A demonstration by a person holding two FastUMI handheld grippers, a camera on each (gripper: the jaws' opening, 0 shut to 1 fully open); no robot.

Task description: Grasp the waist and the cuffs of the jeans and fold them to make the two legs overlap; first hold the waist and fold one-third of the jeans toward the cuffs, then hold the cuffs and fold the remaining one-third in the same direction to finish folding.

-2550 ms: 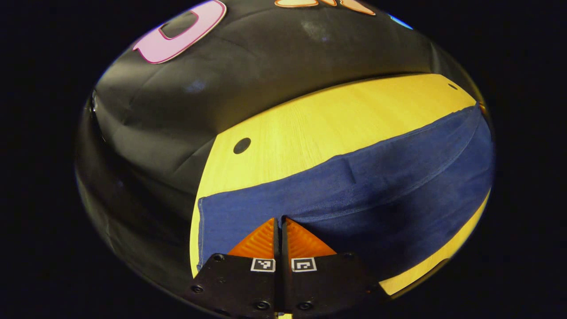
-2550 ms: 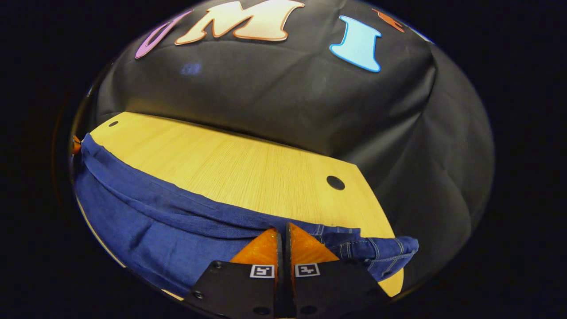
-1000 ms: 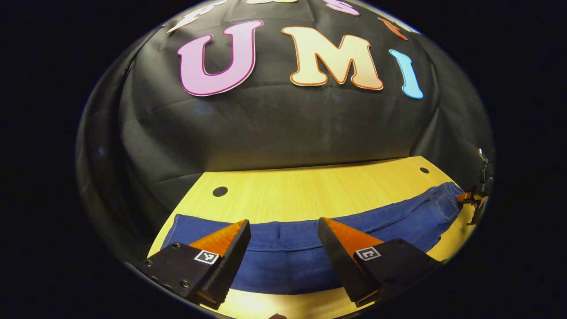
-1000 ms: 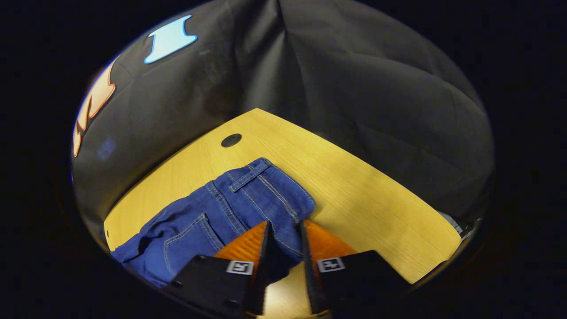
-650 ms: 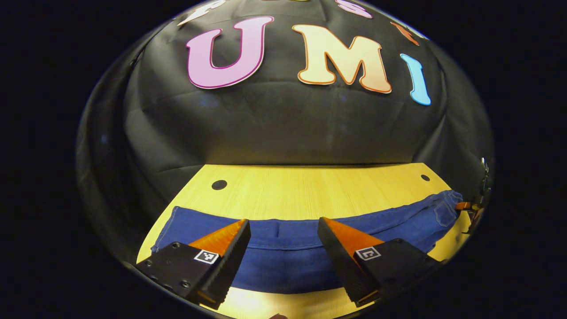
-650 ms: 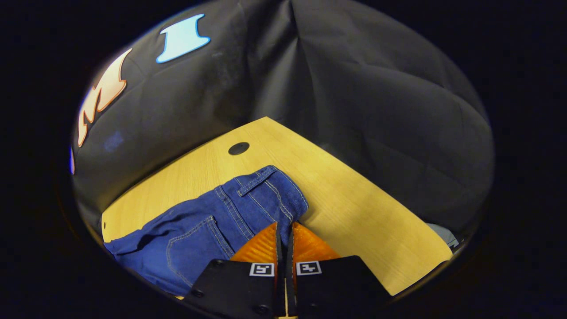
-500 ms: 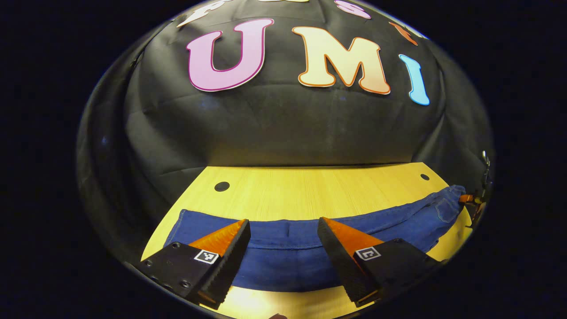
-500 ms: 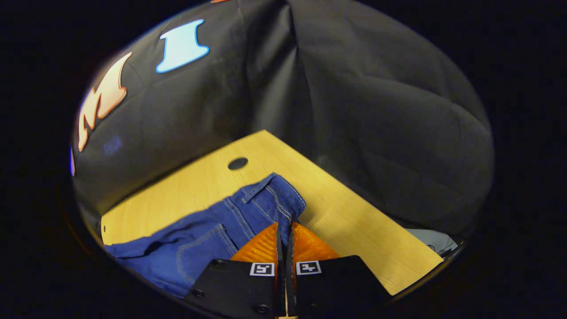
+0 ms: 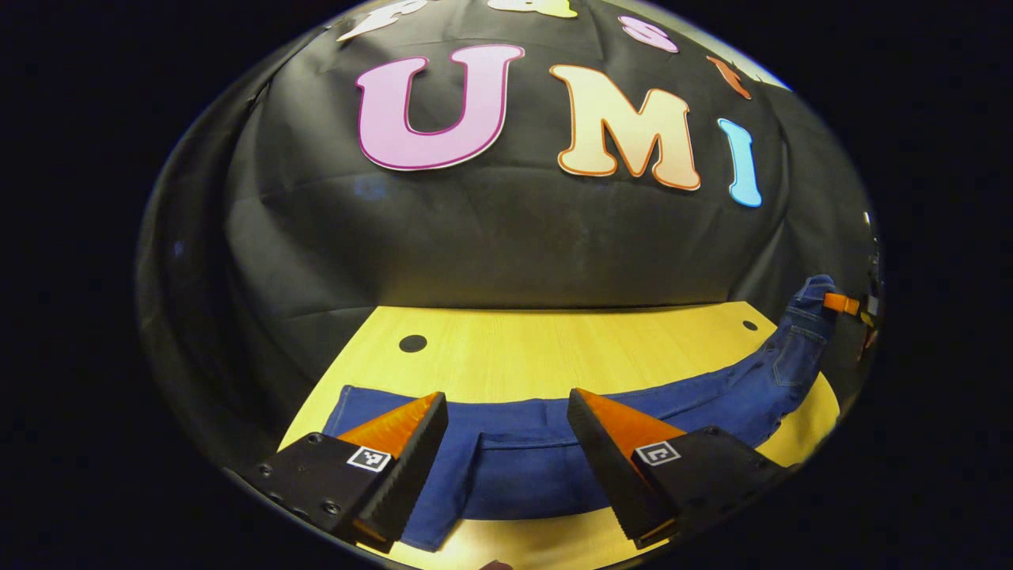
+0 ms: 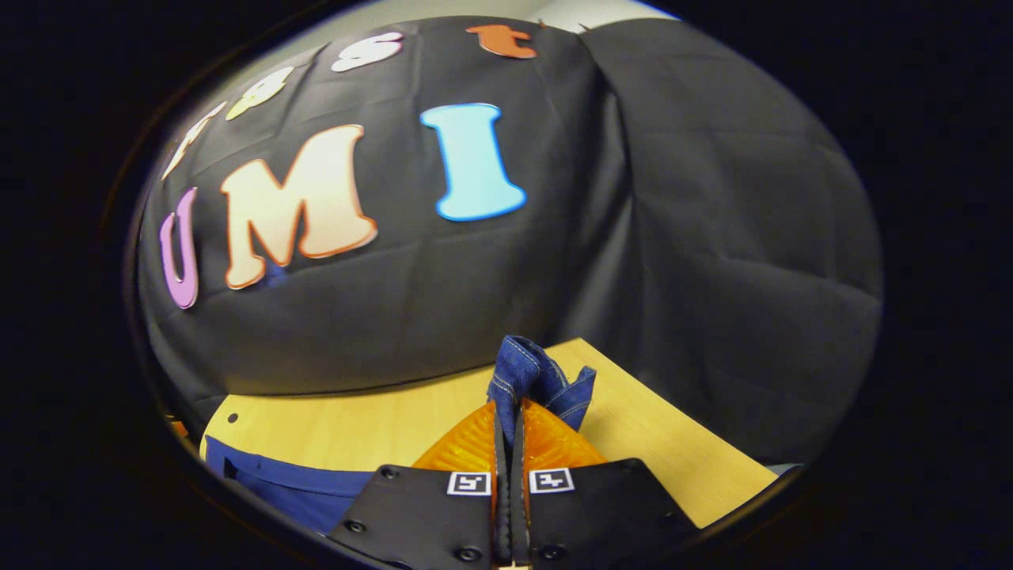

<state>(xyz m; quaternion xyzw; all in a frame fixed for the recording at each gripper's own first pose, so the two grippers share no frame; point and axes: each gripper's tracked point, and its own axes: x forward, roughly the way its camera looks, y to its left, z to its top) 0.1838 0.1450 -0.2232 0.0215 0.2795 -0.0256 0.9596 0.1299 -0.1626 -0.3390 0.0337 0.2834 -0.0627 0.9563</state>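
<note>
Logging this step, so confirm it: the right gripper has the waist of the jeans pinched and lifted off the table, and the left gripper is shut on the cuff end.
Wrong on the left gripper: the left gripper view shows its jaws wide open above the jeans, gripping nothing. The rest holds: in the right gripper view the right gripper is shut on the waist, raised off the table.

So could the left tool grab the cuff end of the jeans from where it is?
Probably yes: the left tool hangs open over the jeans, nothing in between.
</note>
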